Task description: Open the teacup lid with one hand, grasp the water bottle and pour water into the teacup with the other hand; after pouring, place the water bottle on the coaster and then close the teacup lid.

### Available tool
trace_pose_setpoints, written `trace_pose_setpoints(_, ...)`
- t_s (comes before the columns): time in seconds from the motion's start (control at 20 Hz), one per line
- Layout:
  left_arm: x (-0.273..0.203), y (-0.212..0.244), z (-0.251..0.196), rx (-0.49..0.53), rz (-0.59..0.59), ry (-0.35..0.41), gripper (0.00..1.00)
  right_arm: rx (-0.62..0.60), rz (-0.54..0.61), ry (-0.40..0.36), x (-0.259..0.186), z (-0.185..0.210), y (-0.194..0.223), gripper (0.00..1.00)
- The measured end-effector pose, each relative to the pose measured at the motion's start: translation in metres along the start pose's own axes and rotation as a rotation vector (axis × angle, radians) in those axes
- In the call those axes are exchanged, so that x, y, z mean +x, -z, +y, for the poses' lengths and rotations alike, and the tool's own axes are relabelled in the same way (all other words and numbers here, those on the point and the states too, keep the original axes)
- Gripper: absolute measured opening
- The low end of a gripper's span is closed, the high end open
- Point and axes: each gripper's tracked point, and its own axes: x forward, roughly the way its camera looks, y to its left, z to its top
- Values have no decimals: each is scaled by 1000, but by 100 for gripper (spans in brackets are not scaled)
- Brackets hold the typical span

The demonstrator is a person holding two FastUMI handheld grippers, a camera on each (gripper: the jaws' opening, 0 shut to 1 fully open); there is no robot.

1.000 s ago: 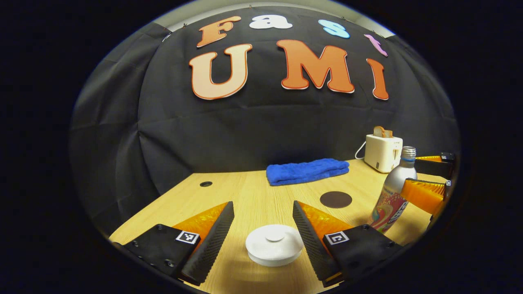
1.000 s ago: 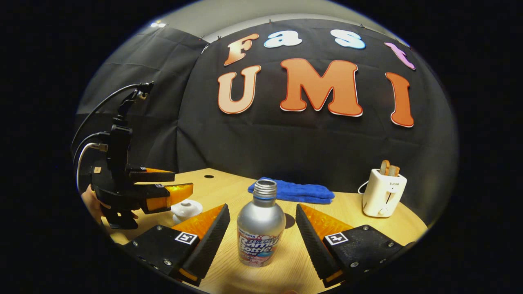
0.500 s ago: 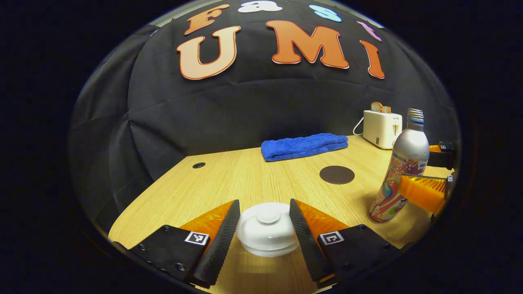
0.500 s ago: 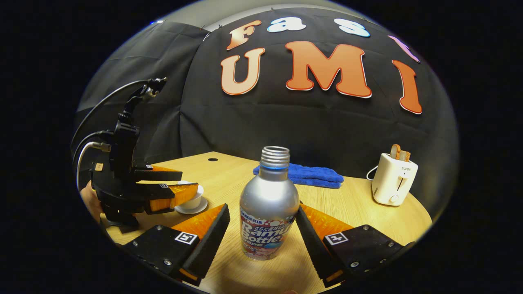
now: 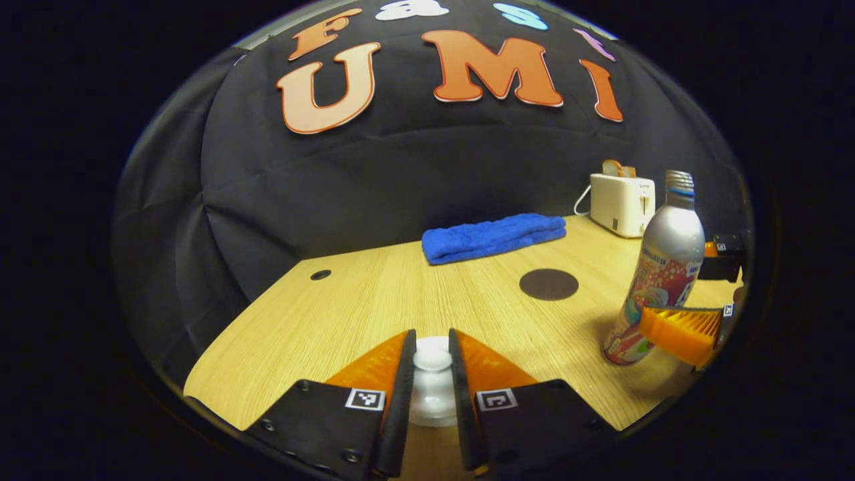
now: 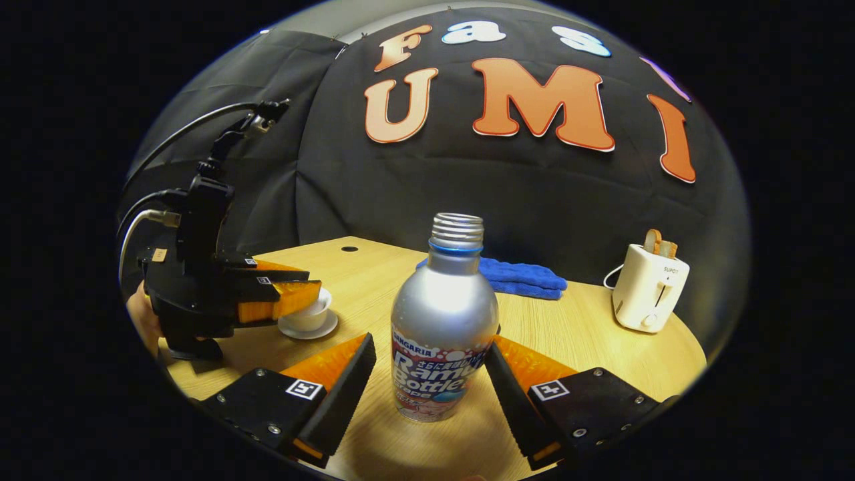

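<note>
Teacup [image 6: 309,314] and saucer [image 6: 308,329] sat on the wooden table [image 5: 374,300] at the left of the right gripper view, with the left gripper [image 6: 294,294] reaching over the cup's top. In the left gripper view, that gripper [image 5: 432,394] had its two fingers drawn in close on either side of the small knob of the white teacup lid [image 5: 432,384], both appearing to press on it; whether the lid sat on the cup or was raised off it could not be told.

The water bottle [image 6: 442,327], silver with an open threaded neck, stood upright on the table between the fingers of the right gripper [image 6: 431,387]. Those fingers were spread fairly wide: the right-hand one looked to be against the bottle's side, while a gap showed between the bottle and the left-hand one. In the left gripper view the bottle [image 5: 658,274] stood at the far right with a finger of the right gripper [image 5: 678,331] in front of its lower part.

The round dark coaster [image 5: 548,284] lay bare on the table, near the bottle. Behind it lay a folded blue towel [image 5: 493,237], and a white toaster [image 5: 621,196] with bread in its slots stood near the back wall.
</note>
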Motion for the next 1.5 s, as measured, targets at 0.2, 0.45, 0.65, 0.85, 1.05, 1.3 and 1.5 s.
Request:
trace_pose_setpoints(0.2,-1,0,1,-10,-9,-2,36,12,10,-7,3,0,2,98)
trace_pose_setpoints(0.45,-1,-5,2,-17,-42,-8,32,31,48,-7,10,0,8,94)
trace_pose_setpoints(0.65,-3,-10,4,-16,-59,-13,32,45,80,-4,11,-1,13,83)
trace_pose_setpoints(0.85,-6,-16,11,-21,-78,-12,36,33,93,7,13,0,10,79)
trace_pose_setpoints(1.05,-6,-20,21,-37,-92,-19,36,-47,81,32,12,-2,-3,77)
trace_pose_setpoints(1.3,-17,-22,44,-49,-110,-49,36,-266,95,73,22,-8,-19,77)
trace_pose_setpoints(1.5,-29,-26,70,-66,-134,-82,36,-422,104,89,27,-5,-22,77)
